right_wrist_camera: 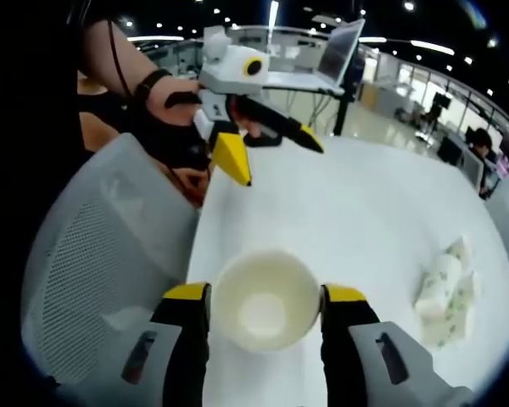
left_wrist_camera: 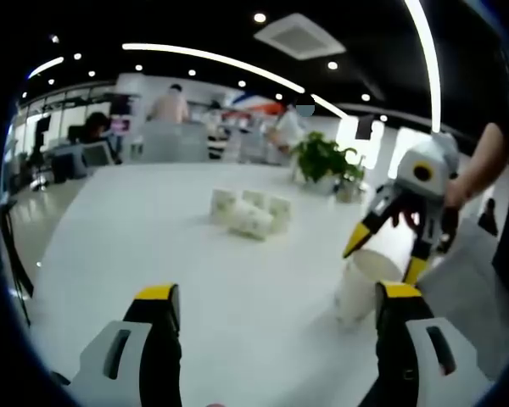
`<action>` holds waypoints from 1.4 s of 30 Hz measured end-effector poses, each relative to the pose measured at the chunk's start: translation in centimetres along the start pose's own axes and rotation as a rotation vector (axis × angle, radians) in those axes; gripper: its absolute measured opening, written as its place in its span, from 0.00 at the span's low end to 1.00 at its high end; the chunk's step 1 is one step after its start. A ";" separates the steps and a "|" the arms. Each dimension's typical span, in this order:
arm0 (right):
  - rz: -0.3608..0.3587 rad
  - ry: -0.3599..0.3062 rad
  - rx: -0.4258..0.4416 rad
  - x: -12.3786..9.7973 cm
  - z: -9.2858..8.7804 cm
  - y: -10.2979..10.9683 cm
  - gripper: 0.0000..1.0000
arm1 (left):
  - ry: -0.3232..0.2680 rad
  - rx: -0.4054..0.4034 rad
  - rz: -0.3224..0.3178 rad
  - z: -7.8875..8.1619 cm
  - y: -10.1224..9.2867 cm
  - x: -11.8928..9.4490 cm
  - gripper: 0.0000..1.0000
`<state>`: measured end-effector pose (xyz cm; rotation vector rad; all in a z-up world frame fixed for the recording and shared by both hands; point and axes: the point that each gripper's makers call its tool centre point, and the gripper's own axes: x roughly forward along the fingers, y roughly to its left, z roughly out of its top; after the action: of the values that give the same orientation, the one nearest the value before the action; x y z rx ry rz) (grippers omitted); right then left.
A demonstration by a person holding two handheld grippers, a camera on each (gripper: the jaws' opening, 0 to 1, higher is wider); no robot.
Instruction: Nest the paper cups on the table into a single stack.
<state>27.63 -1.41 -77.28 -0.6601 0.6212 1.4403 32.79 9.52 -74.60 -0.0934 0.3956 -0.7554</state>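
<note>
White table, open office, cup

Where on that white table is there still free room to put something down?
The table is bare between the left gripper and the cluster of paper cups. It is crowded near the right edge, where the right gripper brackets a white cup, and beyond by the potted plant.

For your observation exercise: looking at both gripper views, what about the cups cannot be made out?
- Cluster of cups, left gripper view: too small and blurred to count.
- Cups, right gripper view: near the edge, blurred; count unclear.
- Cup between the right gripper jaws: contact with the pads is unclear.
</note>
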 end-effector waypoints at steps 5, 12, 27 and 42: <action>-0.008 -0.003 0.007 0.1 -0.1 -0.1 0.56 | -0.003 -0.004 0.001 0.0 0.1 -0.1 0.93; -0.019 -0.005 0.009 -0.1 0.1 -0.1 0.56 | -0.006 -0.004 0.001 0.2 0.0 -0.1 0.94; -0.057 -0.056 0.100 -1.3 0.5 -1.1 0.57 | -0.010 0.004 -0.005 0.7 0.0 -0.2 0.93; -0.138 -0.089 0.151 -3.5 0.6 -2.5 0.61 | -0.014 0.017 -0.016 1.2 -0.4 -0.2 0.93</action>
<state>30.01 -3.39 -74.18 -0.5078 0.5966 1.2745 32.87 9.27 -73.34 -0.0863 0.3753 -0.7734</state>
